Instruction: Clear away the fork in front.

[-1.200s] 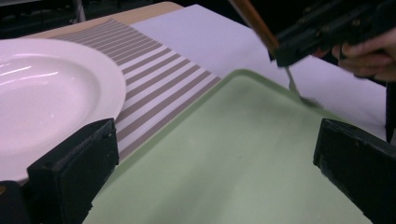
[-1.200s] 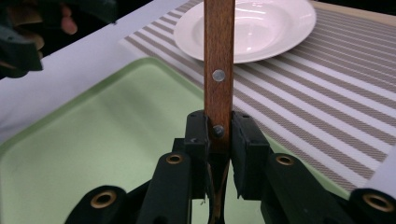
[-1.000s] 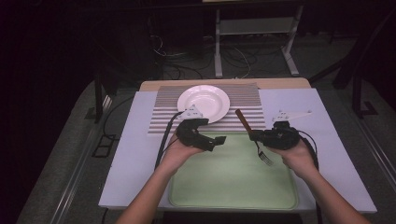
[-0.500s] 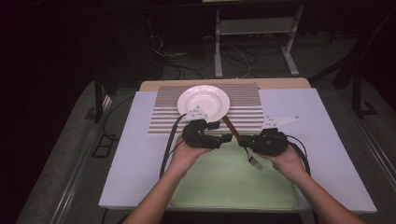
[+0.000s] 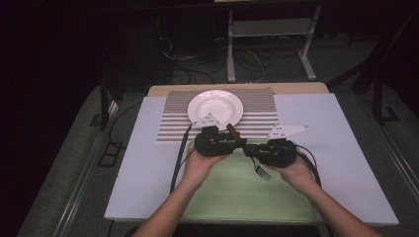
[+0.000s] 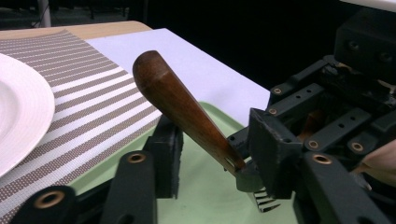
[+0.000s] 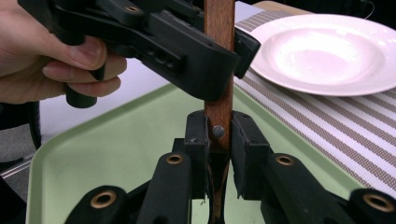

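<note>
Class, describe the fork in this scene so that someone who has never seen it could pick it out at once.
Start at the pale green tray nearest the person, in front of the striped placemat with the white plate. Above the tray's far edge the two black claws meet, and the fork spans them. It is the only cutlery here: dark wooden handle slanting up towards the plate, metal tines hanging over the tray.

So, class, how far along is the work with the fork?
Done: the fork is up off the tray, clamped at its handle by the right tool. In hand: a handover; the left tool has just been closing its jaws round the handle's upper part, one pad not yet touching. Left: probably finish that grip, free the right tool and set the fork down, perhaps by the plate.
</note>
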Demonstrator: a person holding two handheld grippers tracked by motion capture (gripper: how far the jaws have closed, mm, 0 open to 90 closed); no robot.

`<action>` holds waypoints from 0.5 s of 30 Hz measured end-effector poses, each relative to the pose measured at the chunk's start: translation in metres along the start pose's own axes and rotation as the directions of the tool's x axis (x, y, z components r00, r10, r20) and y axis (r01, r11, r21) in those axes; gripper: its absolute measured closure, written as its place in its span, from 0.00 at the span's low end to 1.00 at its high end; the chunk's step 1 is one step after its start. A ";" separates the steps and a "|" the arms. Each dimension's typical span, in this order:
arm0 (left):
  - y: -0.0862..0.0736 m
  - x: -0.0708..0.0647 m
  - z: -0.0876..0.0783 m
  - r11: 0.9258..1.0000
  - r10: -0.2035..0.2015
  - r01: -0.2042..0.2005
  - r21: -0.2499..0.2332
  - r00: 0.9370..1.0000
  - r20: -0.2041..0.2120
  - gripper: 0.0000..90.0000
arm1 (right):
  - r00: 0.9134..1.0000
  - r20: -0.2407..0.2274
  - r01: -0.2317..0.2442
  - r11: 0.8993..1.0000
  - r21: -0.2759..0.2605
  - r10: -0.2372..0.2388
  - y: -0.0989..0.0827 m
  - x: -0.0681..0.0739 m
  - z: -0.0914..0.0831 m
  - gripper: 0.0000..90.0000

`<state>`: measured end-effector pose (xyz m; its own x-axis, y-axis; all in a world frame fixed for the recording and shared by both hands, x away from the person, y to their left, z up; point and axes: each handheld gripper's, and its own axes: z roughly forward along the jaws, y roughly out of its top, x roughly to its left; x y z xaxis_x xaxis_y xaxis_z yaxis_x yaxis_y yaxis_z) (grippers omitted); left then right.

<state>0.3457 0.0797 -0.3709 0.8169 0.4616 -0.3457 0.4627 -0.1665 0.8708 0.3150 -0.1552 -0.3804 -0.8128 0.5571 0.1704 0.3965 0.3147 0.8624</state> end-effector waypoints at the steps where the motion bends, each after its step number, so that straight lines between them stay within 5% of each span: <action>1: 0.000 0.000 0.000 1.000 -0.003 0.003 -0.002 1.000 0.000 0.66 | 1.000 0.001 0.003 1.000 -0.001 -0.003 0.000 0.001 0.000 0.86; 10: 0.002 0.000 -0.003 0.999 -0.039 0.040 -0.022 0.998 0.047 0.82 | 1.000 -0.001 0.015 1.000 -0.005 -0.015 0.002 0.005 0.004 0.86; 15: 0.005 -0.003 -0.004 0.999 -0.024 0.026 -0.025 0.998 0.060 0.86 | 1.000 -0.021 0.010 1.000 -0.012 -0.010 0.003 0.005 0.004 0.84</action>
<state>0.3439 0.0813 -0.3642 0.8246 0.4124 -0.3872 0.4749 -0.1326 0.8700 0.3138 -0.1481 -0.3789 -0.8254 0.5379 0.1713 0.3830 0.3107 0.8699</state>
